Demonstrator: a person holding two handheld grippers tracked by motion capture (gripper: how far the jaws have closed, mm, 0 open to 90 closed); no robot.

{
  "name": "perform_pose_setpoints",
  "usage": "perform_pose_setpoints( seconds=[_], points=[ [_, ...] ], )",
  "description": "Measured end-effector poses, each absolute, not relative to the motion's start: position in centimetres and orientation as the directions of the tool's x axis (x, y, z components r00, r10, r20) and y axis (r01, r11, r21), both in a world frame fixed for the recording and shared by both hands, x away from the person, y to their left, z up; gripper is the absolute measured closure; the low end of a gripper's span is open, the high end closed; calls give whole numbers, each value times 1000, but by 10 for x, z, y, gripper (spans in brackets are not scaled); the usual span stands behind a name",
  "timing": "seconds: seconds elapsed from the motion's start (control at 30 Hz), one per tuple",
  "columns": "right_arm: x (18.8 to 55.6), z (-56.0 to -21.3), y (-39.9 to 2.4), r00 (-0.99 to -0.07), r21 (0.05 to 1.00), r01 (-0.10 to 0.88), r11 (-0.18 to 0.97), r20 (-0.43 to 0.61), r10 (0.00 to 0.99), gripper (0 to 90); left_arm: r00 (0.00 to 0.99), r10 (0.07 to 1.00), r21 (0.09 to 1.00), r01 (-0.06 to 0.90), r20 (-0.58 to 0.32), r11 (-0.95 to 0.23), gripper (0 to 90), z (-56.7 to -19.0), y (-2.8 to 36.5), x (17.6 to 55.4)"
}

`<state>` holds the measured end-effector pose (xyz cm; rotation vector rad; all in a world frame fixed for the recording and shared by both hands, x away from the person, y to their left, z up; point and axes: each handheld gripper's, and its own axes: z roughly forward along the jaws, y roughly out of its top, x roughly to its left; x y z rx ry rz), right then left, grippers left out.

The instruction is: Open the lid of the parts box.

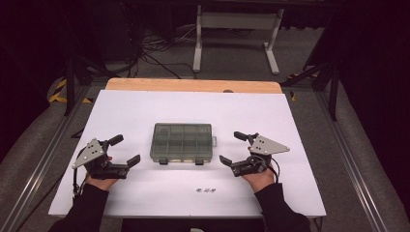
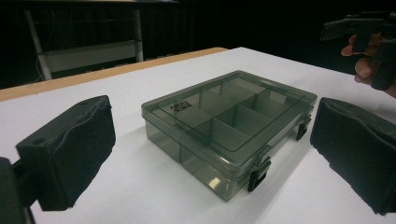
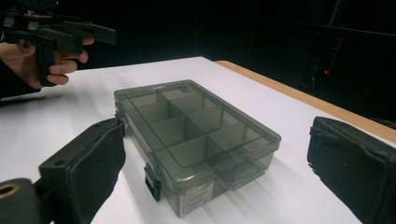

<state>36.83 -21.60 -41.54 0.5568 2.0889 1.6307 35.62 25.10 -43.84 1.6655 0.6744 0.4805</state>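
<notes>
Two claws are at work, one in each hand. The left gripper (image 1: 126,150) has its jaws spread wide apart with nothing between them, and the right gripper (image 1: 231,148) stands the same way, jaws wide and empty. Both rest low over the white table (image 1: 145,106), each pointing inward toward the other.

Between the two claws, apart from both, sits one box (image 1: 182,142), a smoky translucent plastic organiser with its lid shut. It lies just ahead of the left gripper's jaw tips and to their right, and just ahead of the right gripper's tips and to their left. Two dark latches (image 1: 163,161) sit on the box's long edge on the person's side, closed as far as the pictures tell.

The left gripper view looks across a corner of the box (image 2: 229,126) and shows small print on the lid and both latches along the near-right edge; the other hand and its gripper show far off at upper right. The right gripper view (image 3: 196,135) shows one latch at the near-left corner, a small tab on the short end, a label on the front wall, and the left hand's gripper far off at upper left.

Through the lid, dividers split the box into compartments, about eight countable in the right gripper view. None holds anything that can be made out.

Beyond the claws, a wooden strip (image 1: 193,85) edges the table's far side.
</notes>
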Motion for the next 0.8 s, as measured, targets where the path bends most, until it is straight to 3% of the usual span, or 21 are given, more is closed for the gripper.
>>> perform_pose_setpoints(
  seconds=[0.23,0.43,0.8],
  points=[
    [375,-415,-196,-852,955,27,297,-134,506,45,743,669,977,163,-32,-135,7,-436,243,360],
    [378,-414,-187,-853,952,27,306,-137,503,46,759,645,974,202,-89,-103,14,-438,239,372],
    [384,-427,-171,-873,925,81,372,-115,475,74,769,632,952,258,-99,-165,54,-443,233,376]
  ],
)
